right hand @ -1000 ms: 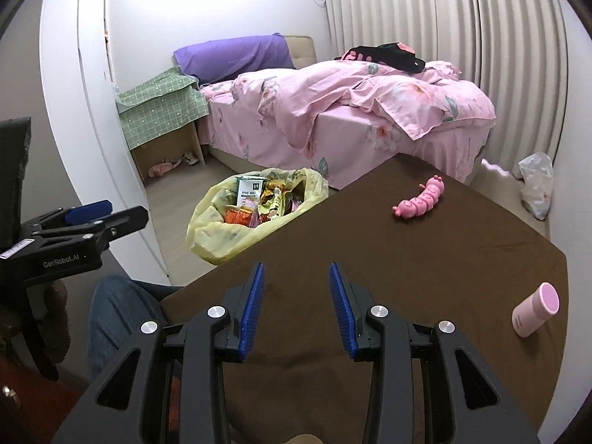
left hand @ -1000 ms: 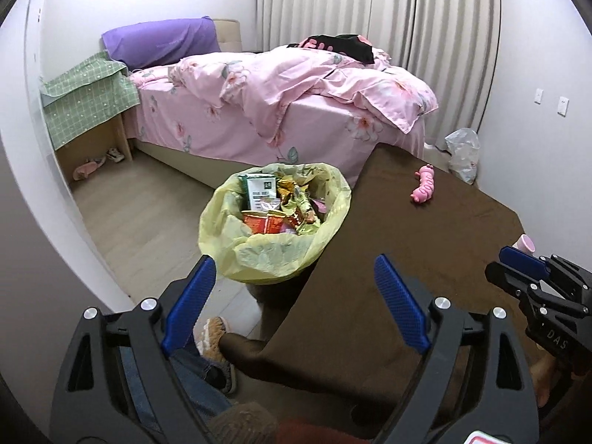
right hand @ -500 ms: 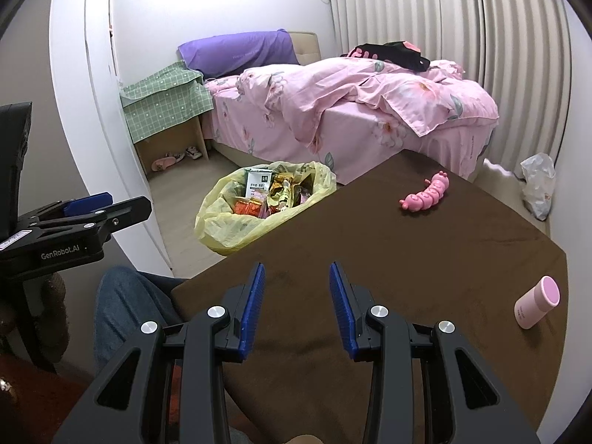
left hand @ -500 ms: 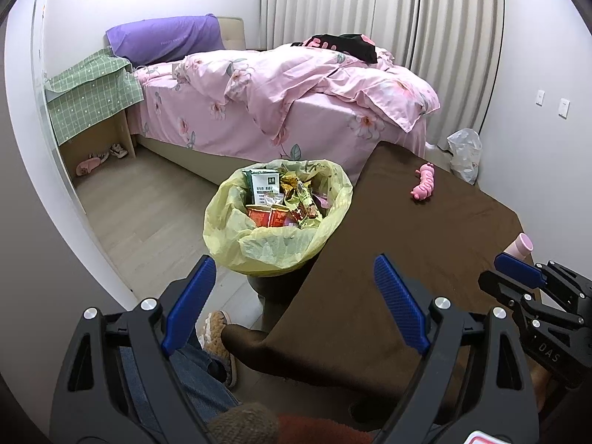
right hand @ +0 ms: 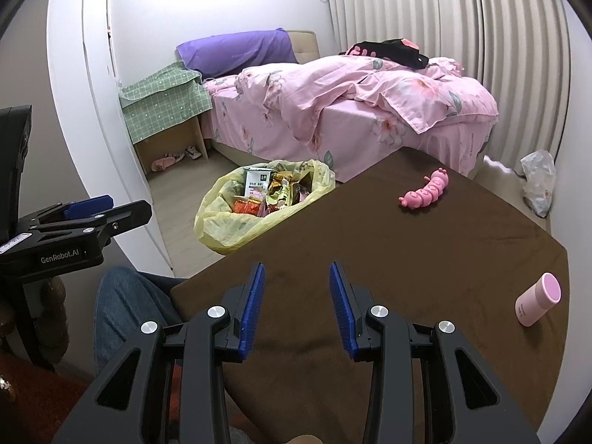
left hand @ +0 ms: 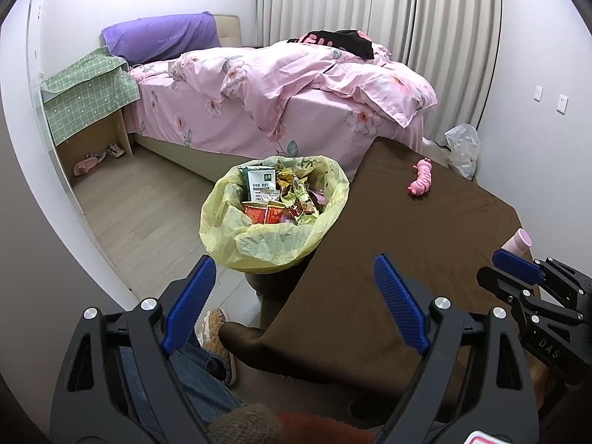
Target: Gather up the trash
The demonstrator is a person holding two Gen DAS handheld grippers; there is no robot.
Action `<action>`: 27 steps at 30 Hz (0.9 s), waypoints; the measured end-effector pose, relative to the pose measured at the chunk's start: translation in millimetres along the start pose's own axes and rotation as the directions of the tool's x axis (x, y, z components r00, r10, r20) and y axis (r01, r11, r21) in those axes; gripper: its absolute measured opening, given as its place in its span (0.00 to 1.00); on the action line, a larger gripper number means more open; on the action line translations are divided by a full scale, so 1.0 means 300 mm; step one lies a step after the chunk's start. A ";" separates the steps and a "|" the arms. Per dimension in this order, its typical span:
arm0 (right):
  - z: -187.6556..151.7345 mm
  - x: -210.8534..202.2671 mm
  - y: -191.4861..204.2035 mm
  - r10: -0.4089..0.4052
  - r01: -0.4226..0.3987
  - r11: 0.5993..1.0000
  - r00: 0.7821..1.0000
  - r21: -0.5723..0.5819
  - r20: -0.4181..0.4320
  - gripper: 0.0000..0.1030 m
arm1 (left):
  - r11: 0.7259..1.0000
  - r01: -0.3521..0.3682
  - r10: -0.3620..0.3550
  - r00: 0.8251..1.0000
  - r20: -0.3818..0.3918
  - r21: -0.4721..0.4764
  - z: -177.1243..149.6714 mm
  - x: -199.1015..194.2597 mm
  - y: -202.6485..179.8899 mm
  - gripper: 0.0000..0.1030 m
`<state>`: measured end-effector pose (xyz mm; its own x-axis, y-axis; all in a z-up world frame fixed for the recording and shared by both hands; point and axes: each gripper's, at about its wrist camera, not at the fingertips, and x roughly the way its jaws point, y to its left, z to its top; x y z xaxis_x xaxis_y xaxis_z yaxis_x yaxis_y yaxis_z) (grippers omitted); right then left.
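A bin with a yellow bag [left hand: 273, 244] stands on the floor beside the brown table [left hand: 425, 236]; it is full of snack wrappers [left hand: 281, 199]. It also shows in the right wrist view [right hand: 236, 229]. My left gripper [left hand: 296, 288] is wide open and empty, held above the table's near corner, short of the bin. My right gripper [right hand: 296, 296] is open and empty over the table's near part [right hand: 407, 259]. A pink caterpillar toy [right hand: 423, 192] and a pink bottle [right hand: 536, 298] lie on the table.
A bed with pink bedding [left hand: 296, 85] stands behind the bin. A green-covered side table [left hand: 88, 100] is at the left. A white plastic bag [right hand: 538, 181] lies on the floor by the curtain. The person's leg in jeans [right hand: 125, 303] is below.
Both views have shifted slightly, with the bin and table now a little higher in frame. Both grippers stay open and empty.
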<state>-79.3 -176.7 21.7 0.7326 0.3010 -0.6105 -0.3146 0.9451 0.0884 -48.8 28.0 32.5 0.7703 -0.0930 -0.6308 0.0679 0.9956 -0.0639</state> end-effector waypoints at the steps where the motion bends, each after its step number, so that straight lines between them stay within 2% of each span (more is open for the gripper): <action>1: 0.000 -0.001 0.000 0.000 0.000 1.000 1.000 0.000 0.001 0.34 | 1.000 0.000 0.000 1.000 0.000 0.001 0.000 -0.002 -0.001 0.81; 27: 0.001 -0.001 -0.005 0.000 0.000 1.000 1.000 0.004 -0.002 0.34 | 1.000 0.000 0.000 1.000 0.001 -0.003 0.001 0.003 0.003 0.81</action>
<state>-78.8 -178.1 21.9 0.7315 0.3010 -0.6118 -0.3123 0.9455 0.0918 -47.8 28.9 32.1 0.7707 -0.0930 -0.6303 0.0663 0.9956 -0.0658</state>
